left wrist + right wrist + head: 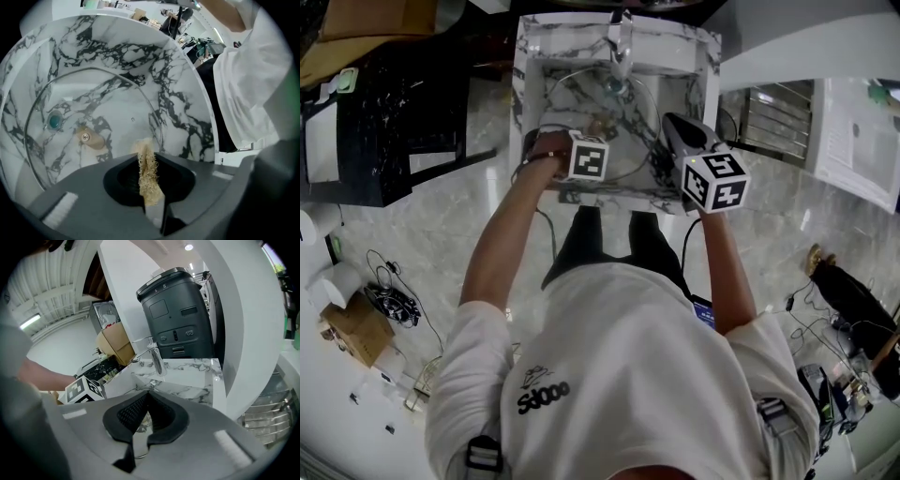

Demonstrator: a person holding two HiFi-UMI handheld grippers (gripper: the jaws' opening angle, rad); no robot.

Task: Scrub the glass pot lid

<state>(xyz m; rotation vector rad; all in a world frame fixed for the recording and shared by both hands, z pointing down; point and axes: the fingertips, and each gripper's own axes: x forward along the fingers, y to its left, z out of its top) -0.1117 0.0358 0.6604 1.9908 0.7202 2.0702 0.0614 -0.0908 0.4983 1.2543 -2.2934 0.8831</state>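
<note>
The glass pot lid [112, 101] leans inside the marble sink [675, 42]. Its metal rim curves round a tan knob [89, 138]. My left gripper [149, 157] is shut on a tan fibrous scrubber [147, 176], whose tip sits close to the lid's glass; I cannot tell if it touches. In the head view this gripper [581, 155] is low in the sink over the lid [619, 127]. My right gripper [140, 427] is shut on the lid's edge, and a strip of glass and metal rim shows between its jaws. It sits at the lid's right side [667, 141].
A chrome faucet [621, 42] stands at the back of the sink, and a teal drain [55, 122] shows through the glass. A dark grey machine [180, 310] stands behind the sink. A black table [384, 122] is to the left and a metal rack [778, 117] to the right.
</note>
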